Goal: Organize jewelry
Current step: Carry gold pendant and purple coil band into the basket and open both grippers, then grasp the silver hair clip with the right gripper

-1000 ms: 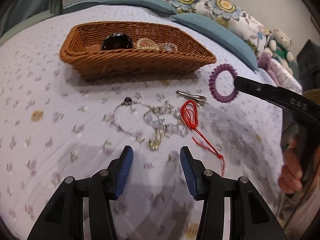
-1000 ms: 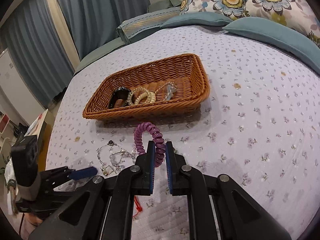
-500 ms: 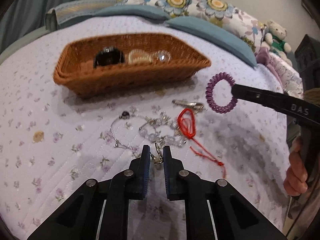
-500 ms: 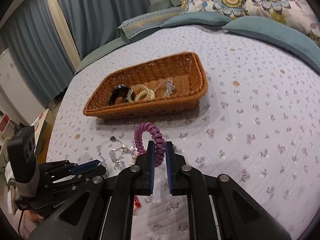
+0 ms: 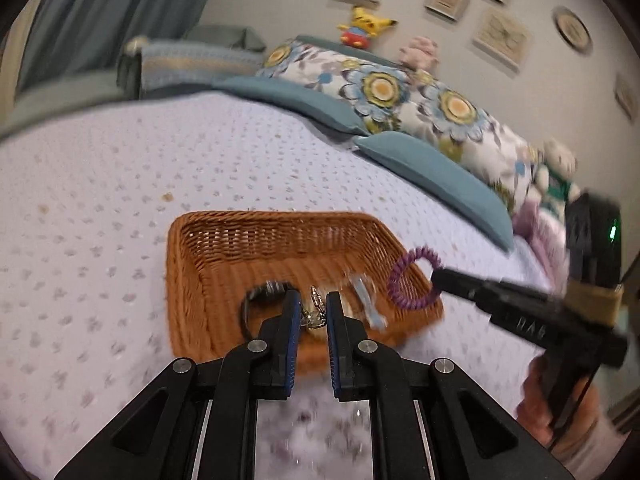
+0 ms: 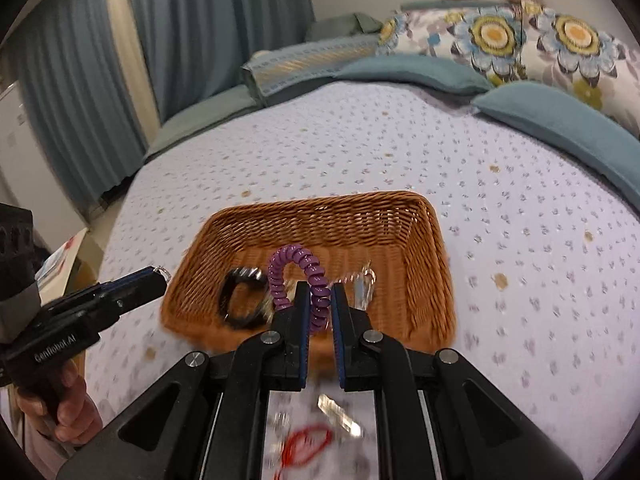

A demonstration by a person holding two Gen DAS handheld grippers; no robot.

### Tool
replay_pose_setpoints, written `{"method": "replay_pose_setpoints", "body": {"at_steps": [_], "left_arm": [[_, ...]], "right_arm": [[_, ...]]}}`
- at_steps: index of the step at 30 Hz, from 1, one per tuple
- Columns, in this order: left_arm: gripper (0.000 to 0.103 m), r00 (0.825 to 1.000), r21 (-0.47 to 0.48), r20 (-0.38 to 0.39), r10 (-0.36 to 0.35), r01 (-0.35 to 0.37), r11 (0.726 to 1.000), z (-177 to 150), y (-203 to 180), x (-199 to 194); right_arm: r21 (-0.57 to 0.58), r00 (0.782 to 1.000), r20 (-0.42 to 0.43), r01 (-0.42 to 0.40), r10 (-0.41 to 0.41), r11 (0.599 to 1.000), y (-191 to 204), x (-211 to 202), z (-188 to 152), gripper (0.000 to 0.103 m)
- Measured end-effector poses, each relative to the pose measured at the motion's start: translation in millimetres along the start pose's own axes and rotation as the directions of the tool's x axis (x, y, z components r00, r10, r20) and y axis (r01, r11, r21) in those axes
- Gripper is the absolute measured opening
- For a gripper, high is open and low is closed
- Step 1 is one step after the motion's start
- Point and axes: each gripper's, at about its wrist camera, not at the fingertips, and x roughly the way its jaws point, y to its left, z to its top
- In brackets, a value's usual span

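Jewelry sorting on a floral bedspread (image 6: 520, 184): the left gripper (image 5: 312, 312) pinches a small silver charm piece (image 5: 314, 314) between its blue pads, poised over the near end of a wicker basket (image 5: 224, 240). At three o'clock in the left wrist view, the right gripper (image 6: 320, 300) is clamped on a purple coil hair tie (image 6: 298, 280), also above the basket. A dark bangle (image 6: 240, 300) lies inside. A red cord (image 6: 306, 446) rests on the bedspread at six o'clock, blurred.
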Motion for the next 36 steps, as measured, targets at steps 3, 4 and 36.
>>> {"method": "replay_pose_setpoints", "body": {"at_steps": [3, 4, 36], "left_arm": [[0.013, 1.0, -0.078, -0.02, -0.013, 0.011, 0.997, 20, 26, 31], [0.013, 1.0, -0.08, -0.027, -0.002, -0.001, 0.997, 22, 29, 37], [0.054, 0.999, -0.056, 0.034, 0.008, -0.006, 0.998, -74, -14, -72]], "right_arm": [[0.025, 0.998, -0.059, 0.025, -0.024, 0.999, -7, 36, 20, 0.013], [0.033, 0.997, -0.075, 0.028, -0.025, 0.999, -10, 47, 23, 0.013], [-0.057, 0.996, 0.022, 0.088, -0.087, 0.994, 5, -61, -86, 0.045]]}}
